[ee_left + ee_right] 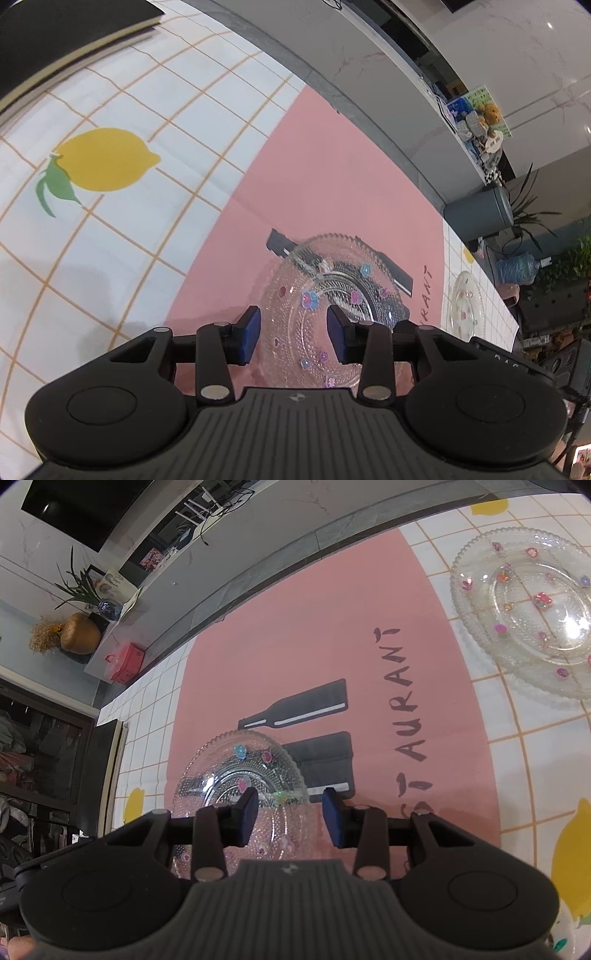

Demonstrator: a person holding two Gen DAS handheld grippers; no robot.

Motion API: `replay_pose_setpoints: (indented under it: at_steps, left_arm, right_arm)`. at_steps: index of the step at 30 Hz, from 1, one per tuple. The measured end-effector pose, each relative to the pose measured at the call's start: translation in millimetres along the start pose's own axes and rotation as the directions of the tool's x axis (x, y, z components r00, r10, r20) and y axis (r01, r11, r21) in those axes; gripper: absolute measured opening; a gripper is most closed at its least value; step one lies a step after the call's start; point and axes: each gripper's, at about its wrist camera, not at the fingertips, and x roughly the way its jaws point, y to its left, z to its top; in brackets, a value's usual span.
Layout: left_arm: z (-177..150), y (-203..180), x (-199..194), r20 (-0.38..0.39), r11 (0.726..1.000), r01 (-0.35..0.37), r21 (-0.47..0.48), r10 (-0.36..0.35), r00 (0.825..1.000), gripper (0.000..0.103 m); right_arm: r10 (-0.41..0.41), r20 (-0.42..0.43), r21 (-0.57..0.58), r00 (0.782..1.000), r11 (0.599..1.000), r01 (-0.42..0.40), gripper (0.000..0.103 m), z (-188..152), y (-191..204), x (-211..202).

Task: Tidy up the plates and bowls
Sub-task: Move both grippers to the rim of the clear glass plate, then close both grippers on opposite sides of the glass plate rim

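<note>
A clear beaded glass plate (240, 775) with flower stickers lies flat on the pink mat (314, 609); a matching plate (524, 616) lies beside that mat.

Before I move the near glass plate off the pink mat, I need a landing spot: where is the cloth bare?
Free: the white grid cloth around the lemon print, left of the pink mat, and the mat's far half toward the grey ledge. Crowded: the mat's near end under the near glass plate, and the cloth right of the lettering, taken by the second glass plate.

A home dining spot. A lemon-print tablecloth (110, 229) covers the table. Beyond it, potted plants (75, 587) line a shelf.
</note>
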Motion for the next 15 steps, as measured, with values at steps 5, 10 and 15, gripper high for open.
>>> replay_pose_setpoints:
  at_steps: [5,10,15]
  left_arm:
    - [-2,-8,2,0.017,0.999,-0.021,0.041,0.020,1.000,0.046]
    - [-4,-9,2,0.028,0.998,-0.022,0.064,0.020,0.999,0.048]
    - [-7,-12,0,0.042,0.992,-0.088,0.091,0.085,0.995,0.020]
  right_arm:
    - [0.006,-0.005,-0.017,1.000,1.000,-0.006,0.040,-2,3,3]
    - [-0.011,-0.003,-0.053,1.000,0.999,0.011,0.034,-4,6,4]
    - [-0.070,0.013,-0.074,0.997,0.995,0.070,0.012,-4,6,4]
